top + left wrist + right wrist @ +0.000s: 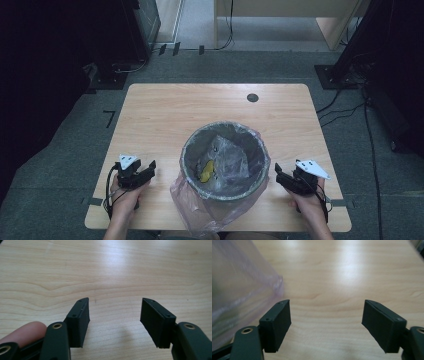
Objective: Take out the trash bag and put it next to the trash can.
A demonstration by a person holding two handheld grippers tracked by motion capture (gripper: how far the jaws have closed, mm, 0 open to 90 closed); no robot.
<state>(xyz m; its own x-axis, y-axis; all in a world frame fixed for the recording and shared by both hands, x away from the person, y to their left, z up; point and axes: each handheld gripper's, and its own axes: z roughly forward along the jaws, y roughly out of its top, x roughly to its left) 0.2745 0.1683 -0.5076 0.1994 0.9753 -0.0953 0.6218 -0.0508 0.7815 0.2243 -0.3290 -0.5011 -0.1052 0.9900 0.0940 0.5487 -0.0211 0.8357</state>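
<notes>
Approach to the bag-lined bin point(223, 161)

Both tongs, left point(148, 170) and right point(280, 172), stand open and empty; each should take the bag rim point(262, 165) between them squarely.

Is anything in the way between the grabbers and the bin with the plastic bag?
Nothing visible. Bare table lies between the left gripper and the bin, and between the right gripper and the bag. Both grippers are open and empty.

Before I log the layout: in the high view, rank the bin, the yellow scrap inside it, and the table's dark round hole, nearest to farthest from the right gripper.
From the right gripper:
1. Bin, just beside it, centre table.
2. Yellow scrap, inside the bin.
3. Dark round hole, far edge of the table.
</notes>
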